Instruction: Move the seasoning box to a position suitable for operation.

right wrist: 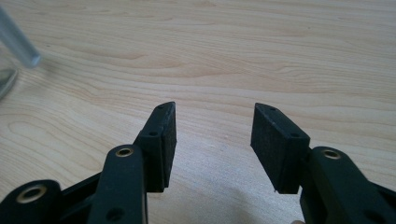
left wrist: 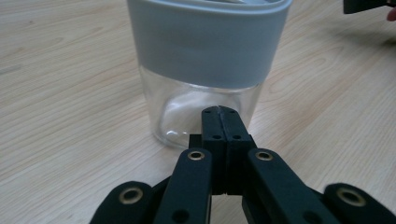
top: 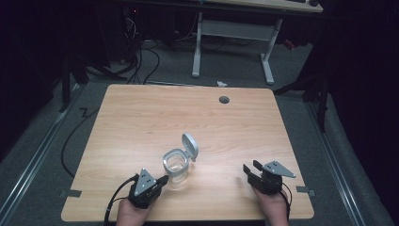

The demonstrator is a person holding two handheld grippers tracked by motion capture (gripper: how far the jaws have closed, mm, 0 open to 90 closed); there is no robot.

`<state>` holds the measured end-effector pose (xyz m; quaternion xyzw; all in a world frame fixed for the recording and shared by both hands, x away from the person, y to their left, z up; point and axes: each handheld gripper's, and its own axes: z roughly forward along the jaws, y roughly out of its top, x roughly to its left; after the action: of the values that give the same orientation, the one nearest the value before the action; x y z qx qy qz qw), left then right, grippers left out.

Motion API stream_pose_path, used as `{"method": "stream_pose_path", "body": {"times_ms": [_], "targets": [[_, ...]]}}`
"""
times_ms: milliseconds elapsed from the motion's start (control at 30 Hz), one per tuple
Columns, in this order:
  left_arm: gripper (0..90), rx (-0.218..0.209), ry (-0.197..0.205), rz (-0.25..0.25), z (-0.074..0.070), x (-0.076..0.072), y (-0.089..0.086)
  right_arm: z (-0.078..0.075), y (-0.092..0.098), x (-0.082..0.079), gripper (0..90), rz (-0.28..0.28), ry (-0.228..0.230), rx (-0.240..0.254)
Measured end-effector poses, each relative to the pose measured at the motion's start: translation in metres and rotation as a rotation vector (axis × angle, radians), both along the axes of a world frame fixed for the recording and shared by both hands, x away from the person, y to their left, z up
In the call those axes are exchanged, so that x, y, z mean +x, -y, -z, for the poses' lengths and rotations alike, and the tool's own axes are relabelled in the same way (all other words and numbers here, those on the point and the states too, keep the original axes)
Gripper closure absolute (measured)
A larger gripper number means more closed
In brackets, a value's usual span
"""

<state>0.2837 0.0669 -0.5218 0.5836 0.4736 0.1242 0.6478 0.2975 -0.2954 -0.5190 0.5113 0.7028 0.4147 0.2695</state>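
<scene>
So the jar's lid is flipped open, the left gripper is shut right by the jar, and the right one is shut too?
Not quite. The right gripper is open, its jaws apart over bare table, as the right gripper view shows. The jar has its lid flipped open, and the left gripper is shut by it.

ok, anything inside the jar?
The jar looks empty: its flip lid stands open, and the high view shows clear glass down to the bottom. In the left gripper view the grey band covers the upper part, so that stretch can't be checked.

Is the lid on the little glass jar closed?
No, the jar has its grey lid flipped up and standing open at the back of its rim.
</scene>
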Motion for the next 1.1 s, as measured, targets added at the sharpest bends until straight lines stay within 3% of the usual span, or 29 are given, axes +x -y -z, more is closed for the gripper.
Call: {"method": "stream_pose_path", "body": {"times_ms": [200,300,367,400,433,500,533,733,1100], "targets": [[90.0,0.004,0.002,0.046,0.003,0.004,0.029,0.001,0.001,0.001,53.0,-0.006,-0.003,0.003],[90.0,0.008,0.014,0.038,0.004,0.003,0.032,0.002,0.001,0.001,54.2,-0.006,-0.007,0.004],[90.0,0.009,0.021,0.008,0.004,0.003,0.022,0.002,0.001,0.001,55.7,-0.009,-0.003,0.008],[90.0,-0.001,0.013,-0.054,0.002,0.009,0.006,0.001,0.002,0.001,58.0,-0.009,-0.002,0.013],[90.0,-0.001,0.013,-0.054,0.002,0.009,0.006,0.001,0.002,0.001,58.0,-0.009,-0.002,0.013],[90.0,-0.02,0.004,-0.112,0.0,0.02,-0.005,0.001,0.002,0.001,60.9,-0.011,-0.006,0.013],[90.0,-0.007,0.002,-0.139,0.0,0.03,-0.008,0.002,0.001,0.002,65.6,-0.016,-0.006,0.013],[90.0,0.017,0.003,-0.119,0.004,0.04,0.005,0.001,-0.002,0.001,79.7,-0.025,-0.01,-0.012],[90.0,0.018,0.01,-0.067,0.003,0.027,0.018,0.003,-0.003,0.002,77.8,-0.006,-0.014,-0.006]]}}
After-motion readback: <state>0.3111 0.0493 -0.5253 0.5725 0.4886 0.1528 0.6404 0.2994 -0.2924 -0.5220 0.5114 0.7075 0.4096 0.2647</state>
